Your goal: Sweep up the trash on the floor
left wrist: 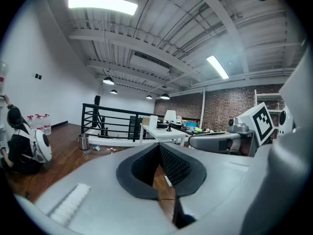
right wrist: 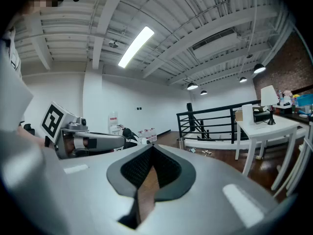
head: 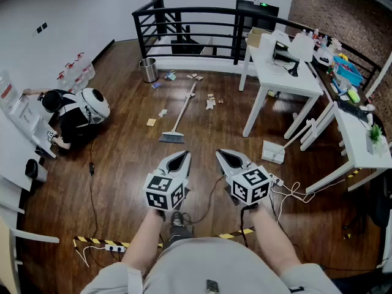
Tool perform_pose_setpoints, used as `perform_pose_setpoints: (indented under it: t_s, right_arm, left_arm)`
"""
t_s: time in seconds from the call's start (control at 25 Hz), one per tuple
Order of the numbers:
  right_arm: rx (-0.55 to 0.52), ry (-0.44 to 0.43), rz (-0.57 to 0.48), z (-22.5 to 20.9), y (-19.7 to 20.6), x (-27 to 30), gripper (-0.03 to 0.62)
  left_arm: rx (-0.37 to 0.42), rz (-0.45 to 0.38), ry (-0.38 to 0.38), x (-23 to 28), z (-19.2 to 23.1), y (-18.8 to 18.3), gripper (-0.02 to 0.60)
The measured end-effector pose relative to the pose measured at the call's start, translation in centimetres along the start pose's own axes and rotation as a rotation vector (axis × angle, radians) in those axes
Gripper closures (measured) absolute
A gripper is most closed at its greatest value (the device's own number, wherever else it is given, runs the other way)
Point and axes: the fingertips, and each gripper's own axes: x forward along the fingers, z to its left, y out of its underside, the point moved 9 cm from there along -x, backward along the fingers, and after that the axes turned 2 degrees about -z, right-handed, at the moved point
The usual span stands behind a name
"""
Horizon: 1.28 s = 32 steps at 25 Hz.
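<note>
**Grippers:** two, hand-held, with smooth grey moulded shells. The left gripper point(head: 182, 157) and right gripper point(head: 222, 156) sit side by side above the floor, tipped slightly down. Each carries one white cube point(head: 165, 190) printed with black square markers.

**Fingers** point(left wrist: 177, 166)**:** black pads with a dimpled texture, curving round a leaf-shaped hollow. On both grippers they are pressed together at the tips, with nothing between them.

**Floor** point(head: 122, 164)**:** dark brown wooden planks with a slight gloss.

**Trash** point(head: 211, 101)**:** flat scraps of paper and card in white, tan, yellow and bluish tones. They lie scattered on the floor from beside the bin to both sides of the broom, well ahead of both grippers. They are too small for an exact count.

**Broom** point(head: 182, 111)**:** one, lying flat among the scraps. It has a pale straight stick and grey fanned bristles, which point toward the grippers.

**Dustpan** point(head: 273, 152)**:** one, white, with a boxy pan. It rests on the floor by a table leg, its long handle slanting up to the right.

**Bin** point(head: 147, 70)**:** one, cylindrical, metal, standing upright near the railing.

**Railing** point(head: 196, 23)**:** black metal with horizontal bars.

**Tables** point(head: 288, 81)**:** two, white, slim-legged, at the right, with cluttered tops.

**Person** point(head: 73, 112)**:** one, crouched at the left by the wall, in dark clothing.

**Hazard tape** point(head: 92, 242)**:** striped yellow and black, flat on the floor, with two stretches visible.
</note>
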Motion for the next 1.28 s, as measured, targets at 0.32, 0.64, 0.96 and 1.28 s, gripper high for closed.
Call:
perform_pose_setpoints:
  t_s: [0.32, 0.64, 0.96, 1.28]
  right_arm:
    - [-0.003, -0.007, 0.022, -1.0, 0.2, 5.4, 0.594]
    - [-0.01, 0.062, 0.042, -1.8, -1.5, 15.1, 0.594]
    - [0.004, 0.14, 0.056, -3.8, -3.2, 22.6, 0.594]
    - [0.037, 0.147, 0.058, -10.7, -3.4, 28.6, 0.594]
  left_arm:
    - [-0.013, 0.003, 0.009, 2.8, 5.0, -0.2, 0.575]
    - [-0.012, 0.014, 0.077, 7.2, 14.8, -2.5, 0.575]
    - [-0.026, 0.066, 0.114, 11.3, 23.3, -3.7, 0.575]
    - [-0.035, 0.099, 0.101, 18.9, 27.4, -4.0, 0.575]
